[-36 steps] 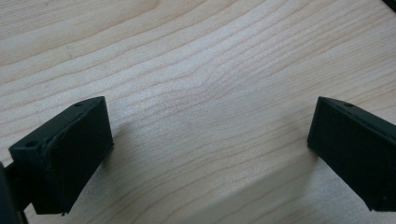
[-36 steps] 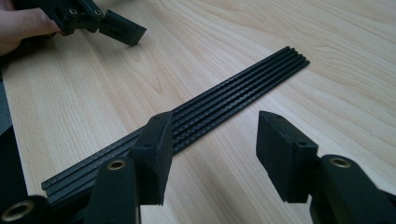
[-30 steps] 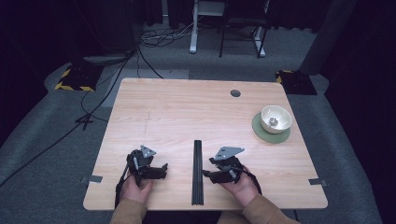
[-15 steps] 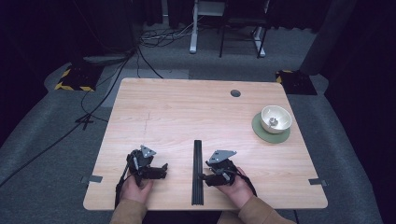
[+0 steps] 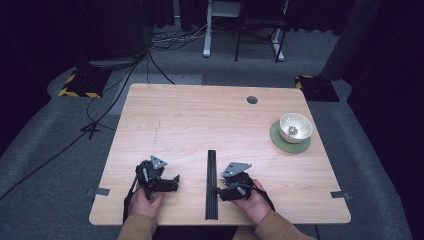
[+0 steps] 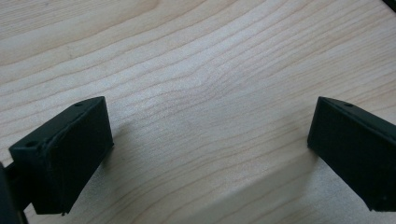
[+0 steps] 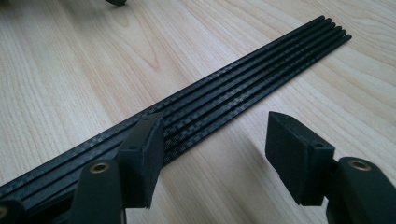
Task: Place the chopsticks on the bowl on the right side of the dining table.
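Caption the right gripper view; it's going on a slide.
Right gripper, jaws open, poised by a bundle of black carbon rods on the wooden table.

We see our left gripper (image 6: 205, 154) from its own camera, its two blocky black jaws rising from the lower left and lower right corners of the frame and standing wide apart with nothing between them. Behind and beneath them lies the pale, wood-grained table top (image 6: 196, 70), its curved grain lines running from the left edge toward the upper right. Each jaw casts a soft shadow on the wood just beside it.
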Tool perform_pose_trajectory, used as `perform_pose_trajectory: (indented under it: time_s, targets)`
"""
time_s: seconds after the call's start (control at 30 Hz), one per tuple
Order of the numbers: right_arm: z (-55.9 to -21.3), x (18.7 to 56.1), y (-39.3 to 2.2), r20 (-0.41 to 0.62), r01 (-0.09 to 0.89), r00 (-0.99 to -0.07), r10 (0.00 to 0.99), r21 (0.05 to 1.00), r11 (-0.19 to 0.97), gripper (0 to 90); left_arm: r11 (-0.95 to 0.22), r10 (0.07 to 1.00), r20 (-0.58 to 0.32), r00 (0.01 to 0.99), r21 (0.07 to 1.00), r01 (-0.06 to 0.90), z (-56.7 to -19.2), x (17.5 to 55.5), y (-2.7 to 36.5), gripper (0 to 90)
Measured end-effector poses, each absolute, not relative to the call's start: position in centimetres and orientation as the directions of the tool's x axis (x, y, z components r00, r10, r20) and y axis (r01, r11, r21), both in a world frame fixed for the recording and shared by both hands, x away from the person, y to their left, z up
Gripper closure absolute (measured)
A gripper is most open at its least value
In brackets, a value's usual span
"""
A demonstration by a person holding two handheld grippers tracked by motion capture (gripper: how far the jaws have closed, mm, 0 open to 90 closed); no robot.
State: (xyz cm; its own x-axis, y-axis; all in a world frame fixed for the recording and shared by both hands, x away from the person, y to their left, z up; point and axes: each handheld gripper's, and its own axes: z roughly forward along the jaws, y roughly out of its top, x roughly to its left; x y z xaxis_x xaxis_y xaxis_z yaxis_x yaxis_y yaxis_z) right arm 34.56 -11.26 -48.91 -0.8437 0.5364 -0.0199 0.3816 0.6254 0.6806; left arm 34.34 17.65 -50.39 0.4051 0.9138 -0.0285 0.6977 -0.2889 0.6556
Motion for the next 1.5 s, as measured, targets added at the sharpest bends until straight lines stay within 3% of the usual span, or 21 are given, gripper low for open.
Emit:
perform_pose_trajectory:
  time_s: [0.6, 0.77, 0.8, 1.17, 1.5]
  targets:
    - [-49.0, 34.8, -13.6, -0.010, 0.438, -0.803, 0.596, 0.668, 0.602, 42.3, -0.297, 0.911, -0.025, 0.411, 0.651, 0.699, -50.3, 35.0, 17.3, 0.2]
    - [-48.9, 35.1, -14.5, -0.002, 0.454, -0.795, 0.607, 0.662, 0.596, 50.2, -0.293, 0.912, -0.027, 0.408, 0.654, 0.698, -50.4, 35.1, 17.2, 0.3]
    - [-48.8, 35.3, -14.9, -0.004, 0.456, -0.793, 0.610, 0.659, 0.598, 57.6, -0.294, 0.912, -0.027, 0.409, 0.653, 0.698, -50.3, 35.1, 17.2, 0.2]
    - [-48.7, 36.1, -16.6, 0.020, 0.503, -0.760, 0.649, 0.650, 0.569, 80.8, -0.294, 0.912, -0.026, 0.409, 0.653, 0.698, -50.3, 35.1, 17.2, 0.3]
    - [-48.8, 36.9, -18.2, 0.057, 0.561, -0.697, 0.715, 0.665, 0.493, 85.4, -0.293, 0.913, -0.027, 0.408, 0.654, 0.698, -50.3, 35.1, 17.2, 0.3]
